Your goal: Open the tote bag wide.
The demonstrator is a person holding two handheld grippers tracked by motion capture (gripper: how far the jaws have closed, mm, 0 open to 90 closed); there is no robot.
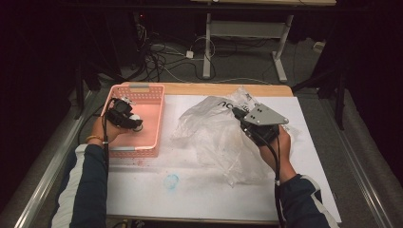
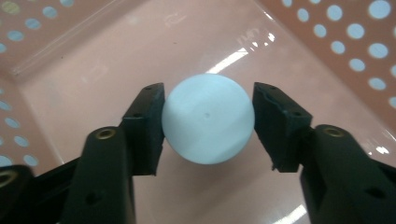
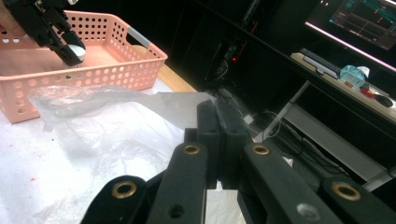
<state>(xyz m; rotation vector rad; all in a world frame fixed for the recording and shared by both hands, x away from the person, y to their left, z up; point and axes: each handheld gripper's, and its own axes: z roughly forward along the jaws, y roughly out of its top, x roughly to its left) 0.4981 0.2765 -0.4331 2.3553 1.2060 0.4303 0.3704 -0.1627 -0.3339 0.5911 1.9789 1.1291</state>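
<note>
A pink perforated basket [image 1: 151, 124] stands at the table's left, also seen in the right gripper view [image 3: 112, 70]. My left gripper [image 1: 134, 123] is lowered into it, shut on a white ball [image 2: 208, 119] that touches both jaws just above the basket floor [image 2: 93, 60]. The right gripper view shows that gripper [image 3: 71, 50] with the ball [image 3: 76, 49] from the side. A crumpled clear plastic bag [image 1: 214, 135] lies mid-table. My right gripper [image 1: 238, 115] is shut on the bag's upper edge, and its jaws [image 3: 219, 121] pinch a flap of the bag [image 3: 107, 116], lifting it.
A white sheet [image 1: 190, 194] covers the wooden table [image 1: 209, 89], with a blue smudge [image 1: 171, 181] near the front. Cables [image 1: 157, 57] and a desk's legs [image 1: 207, 52] are on the floor beyond. A monitor [image 3: 359, 18] glows at the far right.
</note>
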